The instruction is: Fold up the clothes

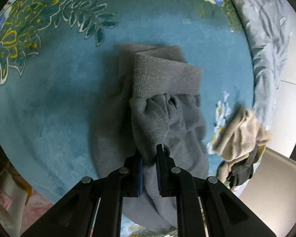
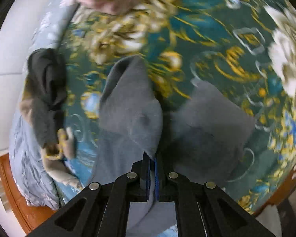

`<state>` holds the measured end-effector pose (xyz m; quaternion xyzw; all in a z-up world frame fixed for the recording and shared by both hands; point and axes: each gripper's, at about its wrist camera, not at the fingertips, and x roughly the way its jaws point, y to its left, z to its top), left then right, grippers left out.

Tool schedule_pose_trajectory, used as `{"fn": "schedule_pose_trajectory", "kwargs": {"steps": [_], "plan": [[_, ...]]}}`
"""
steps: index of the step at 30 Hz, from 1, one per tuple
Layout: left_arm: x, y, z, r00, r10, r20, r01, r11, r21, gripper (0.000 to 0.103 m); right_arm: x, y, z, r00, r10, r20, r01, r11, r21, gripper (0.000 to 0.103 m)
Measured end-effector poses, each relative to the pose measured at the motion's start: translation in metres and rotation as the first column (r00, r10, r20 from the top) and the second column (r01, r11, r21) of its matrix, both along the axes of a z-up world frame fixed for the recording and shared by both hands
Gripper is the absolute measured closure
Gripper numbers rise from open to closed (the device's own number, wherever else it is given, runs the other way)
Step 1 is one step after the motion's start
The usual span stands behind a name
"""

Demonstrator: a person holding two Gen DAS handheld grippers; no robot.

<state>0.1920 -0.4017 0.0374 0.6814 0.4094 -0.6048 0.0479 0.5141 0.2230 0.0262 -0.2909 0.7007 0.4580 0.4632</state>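
Both grippers pinch the grey garment (image 1: 165,106), lifted over the blue bedspread (image 1: 49,102): left gripper (image 1: 149,158) on a bunched fold, right gripper (image 2: 152,159) on a thin edge w/ jaws nearly pressed together. Risk: the thin edge slips out mid-swing, or the cuff drags and undoes the fold.

Teal floral bedspread (image 1: 49,90) is spread over the bed; pale blue quilt (image 1: 270,55) is bunched at 2 o'clock in left wrist view. Orange-brown wooden bed frame (image 2: 15,189) is seen at 8 o'clock, right wrist view.
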Motion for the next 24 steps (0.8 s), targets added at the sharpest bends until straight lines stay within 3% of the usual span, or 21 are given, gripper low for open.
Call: {"fn": "schedule_pose_trajectory", "kwargs": {"steps": [3,7,9,12,14,17,19,24], "plan": [[-0.024,0.014,0.022,0.989,-0.094,-0.111,0.092,0.996,-0.017,0.092,-0.004,0.003,0.018,0.999,0.017,-0.029,-0.015,0.998,0.067,0.099],[-0.054,0.031,0.055,0.929,-0.170,-0.329,0.186,0.982,0.017,0.092,-0.004,0.005,0.077,0.995,0.062,-0.075,-0.042,0.968,0.246,0.099],[-0.049,0.026,0.060,0.911,-0.204,-0.359,0.223,0.975,0.012,0.092,0.003,-0.006,0.102,0.992,0.111,-0.057,-0.087,0.941,0.328,0.099],[-0.030,0.009,0.026,0.940,-0.244,-0.237,0.241,0.970,-0.042,0.092,0.019,-0.034,0.089,0.993,0.115,-0.018,-0.105,0.950,0.293,0.099],[-0.015,-0.006,-0.017,0.979,-0.181,-0.088,0.176,0.982,-0.068,0.092,0.026,-0.051,0.054,0.991,0.129,0.043,-0.135,0.974,0.180,0.099],[-0.001,-0.025,-0.052,0.997,-0.074,0.039,0.078,0.992,-0.104,0.095,0.041,-0.069,0.005,0.994,0.087,0.062,-0.089,0.996,0.031,0.099],[-0.005,-0.025,-0.046,0.998,-0.063,0.011,0.064,0.992,-0.105,0.095,0.048,-0.077,-0.011,0.996,0.055,0.064,-0.054,0.999,-0.005,0.099],[-0.022,-0.016,-0.024,0.992,-0.101,-0.075,0.092,0.989,-0.116,0.097,0.046,-0.077,-0.001,0.992,0.106,0.069,-0.109,0.993,0.035,0.099]]}}
